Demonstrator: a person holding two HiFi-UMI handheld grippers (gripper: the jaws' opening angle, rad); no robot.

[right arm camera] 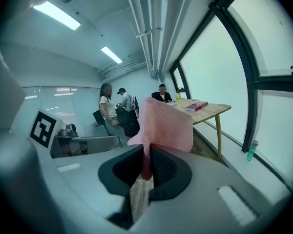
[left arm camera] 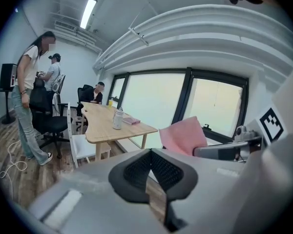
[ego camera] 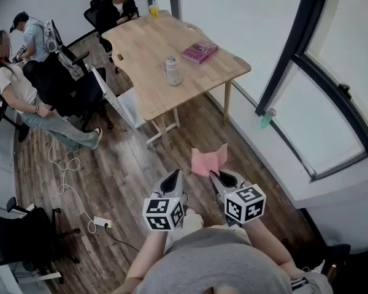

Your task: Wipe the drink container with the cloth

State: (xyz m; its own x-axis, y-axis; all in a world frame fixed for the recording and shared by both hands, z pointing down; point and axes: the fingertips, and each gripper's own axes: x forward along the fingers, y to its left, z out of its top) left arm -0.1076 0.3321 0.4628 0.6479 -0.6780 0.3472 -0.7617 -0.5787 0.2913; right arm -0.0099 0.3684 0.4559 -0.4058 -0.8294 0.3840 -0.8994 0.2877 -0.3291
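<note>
One pink textured cloth (right arm camera: 167,123) pinched upright in right tool (right arm camera: 146,155); left tool (left arm camera: 151,161) clenched, empty.

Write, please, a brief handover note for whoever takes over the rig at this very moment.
Left hand-held gripper: jaws shut, nothing between them.
Right hand-held gripper: shut on the pink woven cloth, which stands up from its jaws.
The pale cylindrical drink container stands upright on the light wooden table, ahead across the floor.
Done: cloth gripped. Left: go to the table and wipe the container, probably steadying it with the left hand-held gripper.
</note>
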